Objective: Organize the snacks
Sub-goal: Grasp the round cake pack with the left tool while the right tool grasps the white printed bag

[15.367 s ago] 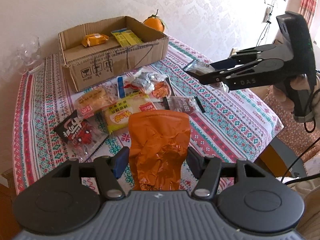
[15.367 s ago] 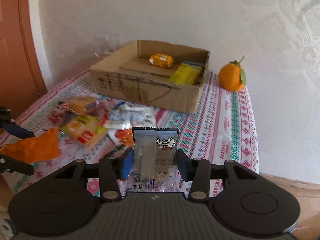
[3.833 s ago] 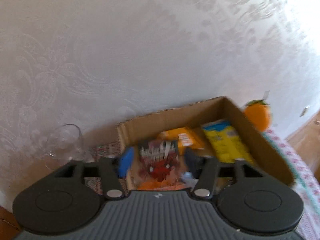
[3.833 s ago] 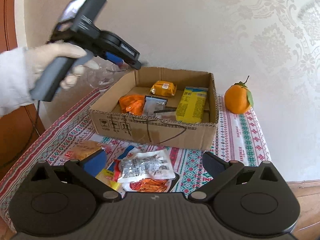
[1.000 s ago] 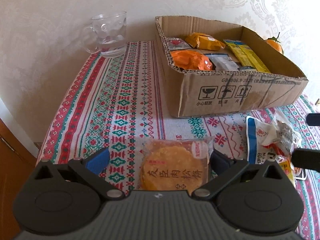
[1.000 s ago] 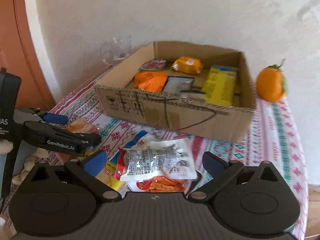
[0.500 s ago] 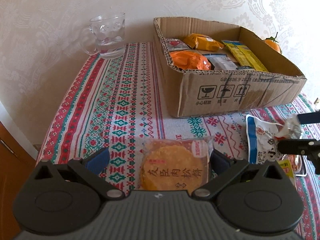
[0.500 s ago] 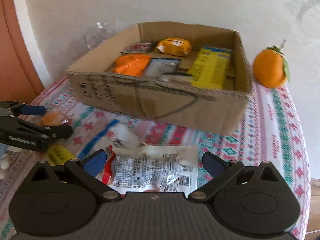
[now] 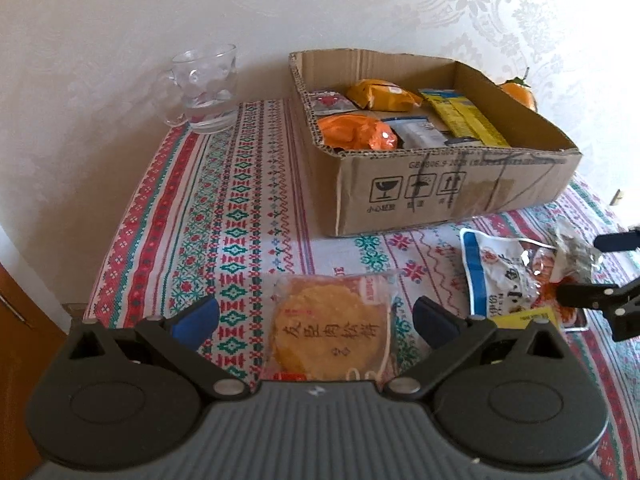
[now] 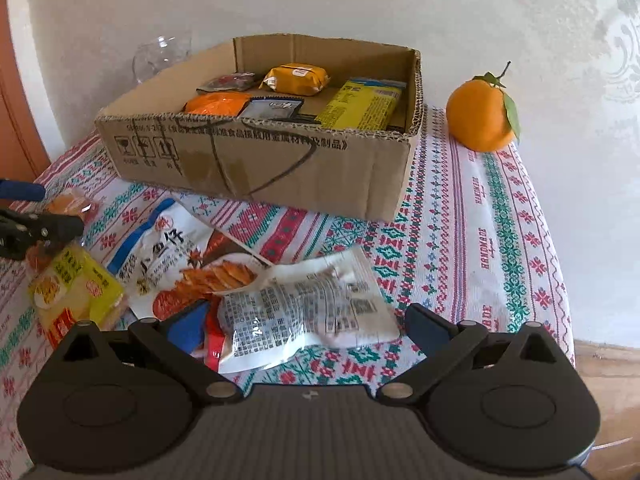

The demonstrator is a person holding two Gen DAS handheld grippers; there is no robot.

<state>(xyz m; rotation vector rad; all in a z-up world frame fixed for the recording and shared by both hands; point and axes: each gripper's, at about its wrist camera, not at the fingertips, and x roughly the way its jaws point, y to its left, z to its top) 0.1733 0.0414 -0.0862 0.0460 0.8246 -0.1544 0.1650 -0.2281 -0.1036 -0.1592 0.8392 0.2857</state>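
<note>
I see a table under a red, green and white patterned tablecloth (image 9: 224,208), pushed against a pale embossed wall, with a brown door edge at the left. A cardboard box (image 10: 256,160) sits toward the table's back edge, holding an orange pouch (image 10: 218,103), a yellow-orange wrapped cake (image 10: 296,77), a yellow packet (image 10: 362,106), a grey packet (image 10: 272,108) and a dark red packet (image 10: 228,81). A glass mug (image 9: 204,88) stands at the back left corner; an orange with a leaf (image 10: 482,114) stands just right of the box.

In front of the box, near the front edge, lie loose snacks: a round biscuit pack (image 9: 332,328), a white-and-blue fish snack bag (image 10: 172,256), a yellow wafer pack (image 10: 76,292) and a white printed pouch (image 10: 304,312).

My left gripper (image 9: 316,318) is spread wide on either side of the biscuit pack, gripping nothing. My right gripper (image 10: 306,326) is also wide open, straddling the white pouch without closing on it.

Compared with half a second ago, the right gripper has dropped closer to the pouch, while the left has barely shifted
</note>
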